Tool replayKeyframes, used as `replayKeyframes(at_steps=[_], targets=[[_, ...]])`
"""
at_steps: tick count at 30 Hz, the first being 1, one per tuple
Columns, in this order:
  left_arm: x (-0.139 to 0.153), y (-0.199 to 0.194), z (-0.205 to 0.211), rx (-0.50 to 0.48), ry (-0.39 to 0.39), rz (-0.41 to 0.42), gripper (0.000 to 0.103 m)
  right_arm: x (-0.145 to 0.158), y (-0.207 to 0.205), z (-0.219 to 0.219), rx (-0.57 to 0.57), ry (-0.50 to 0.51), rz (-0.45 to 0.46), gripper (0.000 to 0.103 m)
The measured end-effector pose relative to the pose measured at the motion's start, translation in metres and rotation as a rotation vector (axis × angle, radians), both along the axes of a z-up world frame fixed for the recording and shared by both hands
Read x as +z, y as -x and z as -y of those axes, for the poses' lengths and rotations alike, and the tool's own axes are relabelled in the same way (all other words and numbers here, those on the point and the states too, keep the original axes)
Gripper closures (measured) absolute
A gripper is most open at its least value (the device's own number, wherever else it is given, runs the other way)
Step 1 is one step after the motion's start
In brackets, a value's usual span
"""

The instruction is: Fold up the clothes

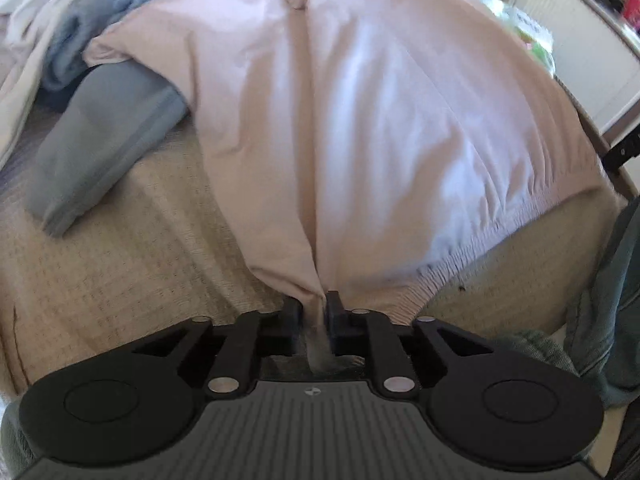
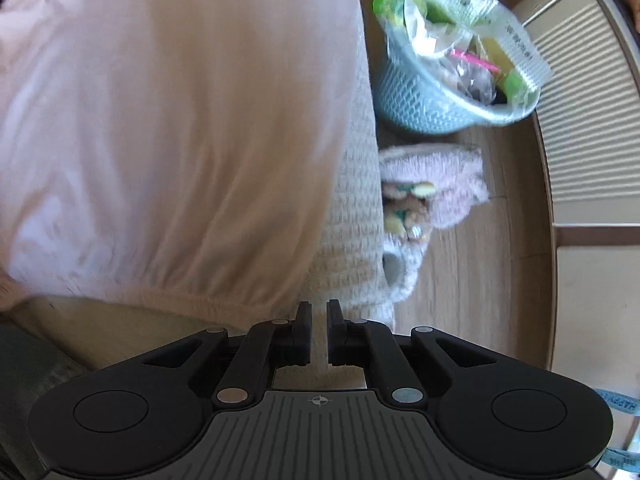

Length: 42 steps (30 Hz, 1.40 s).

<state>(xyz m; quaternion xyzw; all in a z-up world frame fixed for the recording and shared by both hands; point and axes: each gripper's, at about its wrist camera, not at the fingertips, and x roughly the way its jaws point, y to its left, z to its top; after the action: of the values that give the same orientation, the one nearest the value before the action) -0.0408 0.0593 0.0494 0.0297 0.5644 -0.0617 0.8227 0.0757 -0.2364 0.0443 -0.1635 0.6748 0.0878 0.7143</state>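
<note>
A pale pink garment (image 1: 360,112) with a ribbed hem lies spread over a beige textured bed cover (image 1: 132,248). My left gripper (image 1: 316,304) is shut on a pinched fold of the garment's near edge. In the right wrist view the same pink garment (image 2: 168,128) fills the left, its elastic hem just in front of my right gripper (image 2: 319,312). The right jaws stand close together with a narrow gap, and nothing shows between them.
A grey folded garment (image 1: 100,148) lies left of the pink one, with blue and white clothes (image 1: 80,0) behind. On the floor right of the bed are a light blue basket (image 2: 452,68) of rubbish, fuzzy pink slippers (image 2: 432,196) and a white cabinet (image 2: 592,120).
</note>
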Motion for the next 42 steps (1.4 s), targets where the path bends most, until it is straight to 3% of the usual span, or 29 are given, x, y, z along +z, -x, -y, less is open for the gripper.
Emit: replayKeyframes(at_steps=[2,4,7,9,16,21,26,30,31,32,34,38,41,42], targets=[[0.011,0.005,-0.01,0.033,0.044,0.029,0.062,0.016,0.002,0.004,0.018,-0.013,0.06,0.09],[0.028,0.015,-0.021,0.059,0.075,0.091,0.06,0.033,0.006,0.007,0.035,-0.031,0.111,0.088],[0.056,0.026,-0.034,0.118,0.064,0.213,0.046,0.057,0.015,0.01,0.039,-0.105,0.17,0.084],[0.068,0.018,-0.042,0.166,0.052,0.274,0.042,0.066,0.017,0.009,0.057,-0.143,0.199,0.083],[0.092,0.008,-0.073,0.344,0.034,0.397,0.042,0.089,0.013,-0.031,0.206,-0.317,0.31,0.083],[0.092,-0.009,-0.092,0.424,0.06,0.462,0.042,0.101,-0.005,-0.07,0.344,-0.456,0.365,0.083],[0.089,-0.05,-0.099,0.436,0.085,0.482,0.042,0.097,-0.044,-0.107,0.346,-0.59,0.38,0.083],[0.07,-0.092,-0.105,0.497,0.074,0.424,0.042,0.085,-0.07,-0.142,0.364,-0.653,0.368,0.083],[0.065,-0.101,-0.108,0.515,0.075,0.41,0.04,0.081,-0.077,-0.151,0.379,-0.667,0.354,0.081],[0.06,-0.109,-0.111,0.532,0.076,0.395,0.04,0.078,-0.083,-0.161,0.392,-0.67,0.343,0.072],[0.051,-0.122,-0.114,0.545,0.082,0.37,0.039,0.074,-0.089,-0.172,0.413,-0.664,0.351,0.065],[0.036,-0.145,-0.12,0.549,0.095,0.331,0.04,0.056,-0.105,-0.203,0.513,-0.574,0.354,0.065],[0.031,-0.158,-0.123,0.554,0.11,0.337,0.043,0.045,-0.11,-0.219,0.607,-0.461,0.373,0.065],[0.03,-0.161,-0.123,0.555,0.115,0.34,0.049,0.042,-0.112,-0.221,0.628,-0.44,0.375,0.065]])
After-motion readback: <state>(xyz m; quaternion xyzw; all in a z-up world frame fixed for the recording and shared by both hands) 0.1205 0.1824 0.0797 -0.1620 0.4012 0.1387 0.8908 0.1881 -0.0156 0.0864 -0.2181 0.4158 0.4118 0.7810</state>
